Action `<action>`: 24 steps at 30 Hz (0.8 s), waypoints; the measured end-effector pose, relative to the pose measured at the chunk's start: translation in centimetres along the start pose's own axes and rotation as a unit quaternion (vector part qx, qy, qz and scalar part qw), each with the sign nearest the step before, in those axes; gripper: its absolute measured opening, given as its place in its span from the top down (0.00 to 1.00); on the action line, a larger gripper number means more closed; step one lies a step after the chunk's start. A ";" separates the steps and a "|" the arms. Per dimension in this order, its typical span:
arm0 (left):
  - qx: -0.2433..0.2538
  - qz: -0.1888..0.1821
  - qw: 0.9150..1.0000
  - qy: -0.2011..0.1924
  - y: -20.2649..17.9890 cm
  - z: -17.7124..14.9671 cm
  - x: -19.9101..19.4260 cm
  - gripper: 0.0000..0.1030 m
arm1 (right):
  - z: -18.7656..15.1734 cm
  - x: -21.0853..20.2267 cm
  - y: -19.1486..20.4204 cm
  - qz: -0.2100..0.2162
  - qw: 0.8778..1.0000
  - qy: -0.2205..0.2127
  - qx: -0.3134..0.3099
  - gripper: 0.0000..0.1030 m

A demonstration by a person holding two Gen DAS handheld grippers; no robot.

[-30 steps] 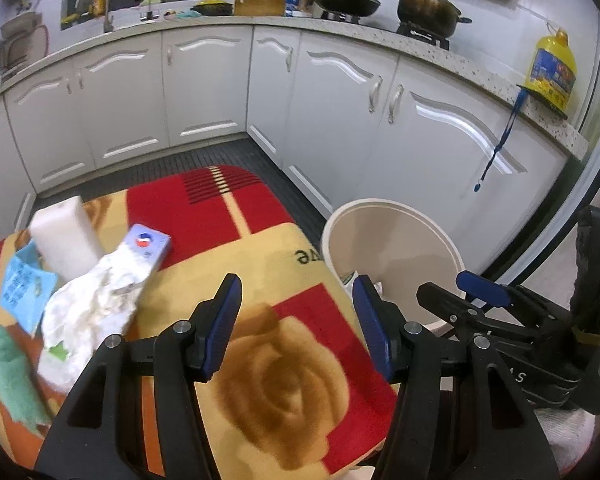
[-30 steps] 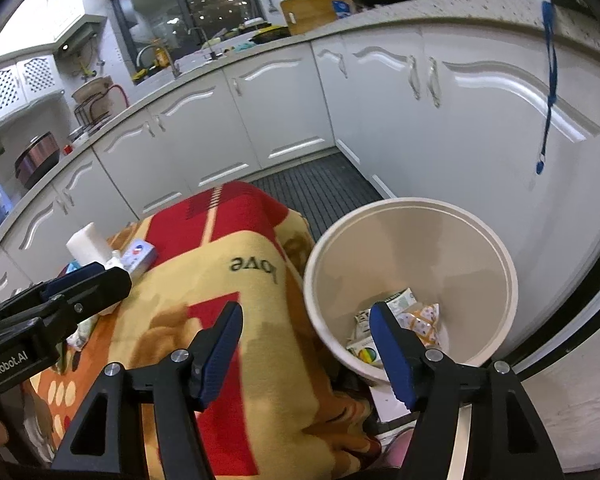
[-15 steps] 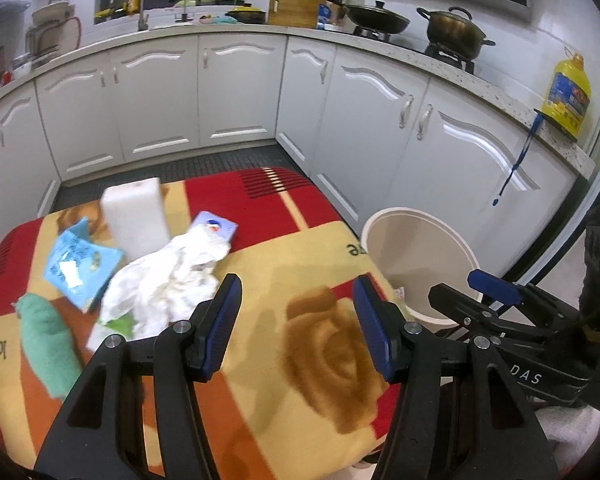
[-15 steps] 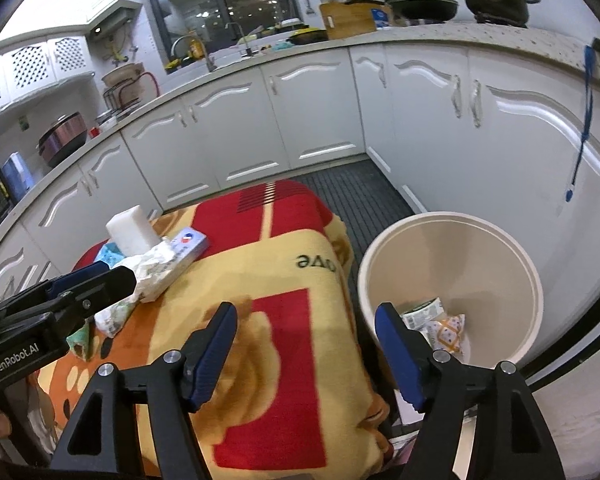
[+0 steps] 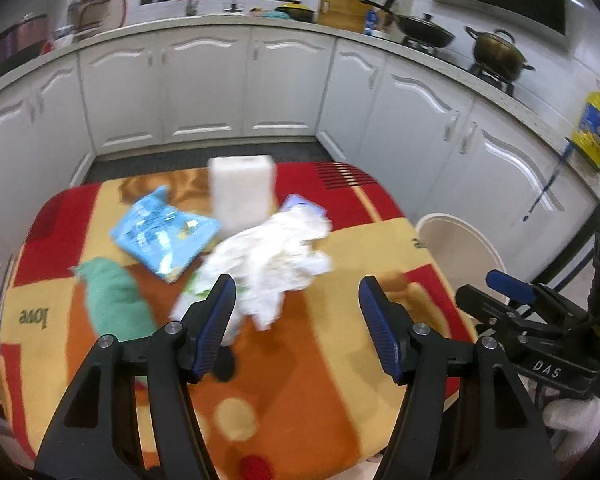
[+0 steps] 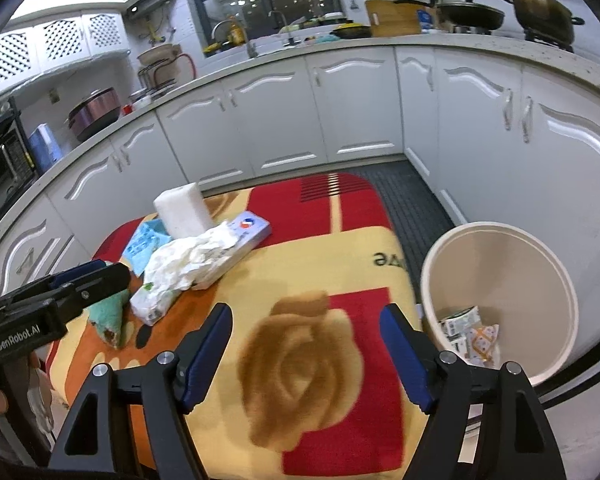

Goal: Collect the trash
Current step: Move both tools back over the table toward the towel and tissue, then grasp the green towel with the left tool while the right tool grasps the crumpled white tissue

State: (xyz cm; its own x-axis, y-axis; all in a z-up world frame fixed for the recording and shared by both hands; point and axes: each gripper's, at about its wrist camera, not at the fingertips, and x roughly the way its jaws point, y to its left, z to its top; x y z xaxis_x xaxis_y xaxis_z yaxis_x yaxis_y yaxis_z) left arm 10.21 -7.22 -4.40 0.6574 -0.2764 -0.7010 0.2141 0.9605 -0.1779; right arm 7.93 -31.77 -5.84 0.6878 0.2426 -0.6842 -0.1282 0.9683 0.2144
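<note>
We held the left gripper [image 5: 296,304] over the blanket [image 5: 320,380], its jaws opening and empty, the crumpled tissue [image 5: 276,256] just beyond them. Our right gripper [image 6: 306,332] was also opening, empty, beside the bin [image 6: 500,248], which held wrappers [image 6: 472,332].

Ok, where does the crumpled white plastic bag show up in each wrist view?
Left wrist: crumpled white plastic bag sits centre frame, just beyond the left gripper, whose opening jaws hold nothing.
Right wrist: it lies left of centre, on the blanket.
Shared landmark: the white foam block, standing right behind the bag in both.
</note>
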 end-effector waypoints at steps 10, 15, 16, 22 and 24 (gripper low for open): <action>-0.080 0.039 0.996 0.020 9.1 -1.0 -0.8 0.38 | -0.3 2.5 3.2 0.033 0.999 0.026 -0.021 0.28; -0.119 0.042 0.991 0.039 12.4 -1.6 0.3 0.38 | -0.1 4.2 4.5 0.046 0.998 0.042 -0.028 0.28; -0.124 0.042 0.991 0.042 12.5 -1.6 0.6 0.38 | 0.1 4.5 4.8 0.048 0.997 0.044 -0.029 0.28; -0.144 0.034 0.987 0.061 13.6 -1.9 2.8 0.38 | 1.6 6.8 6.9 0.077 0.996 0.044 -0.030 0.24; -0.151 0.032 0.986 0.064 14.0 -2.0 3.5 0.38 | 2.2 8.2 7.8 0.084 0.995 0.049 -0.030 0.24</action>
State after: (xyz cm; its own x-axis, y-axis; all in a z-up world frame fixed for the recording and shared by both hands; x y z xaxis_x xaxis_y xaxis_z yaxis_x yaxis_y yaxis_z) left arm 14.04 5.33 -10.68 0.5615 -0.2262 -0.7960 -0.0628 0.9475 -0.3135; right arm 14.12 -22.32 -8.26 0.5801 0.4025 -0.7081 -0.2796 0.9149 0.2911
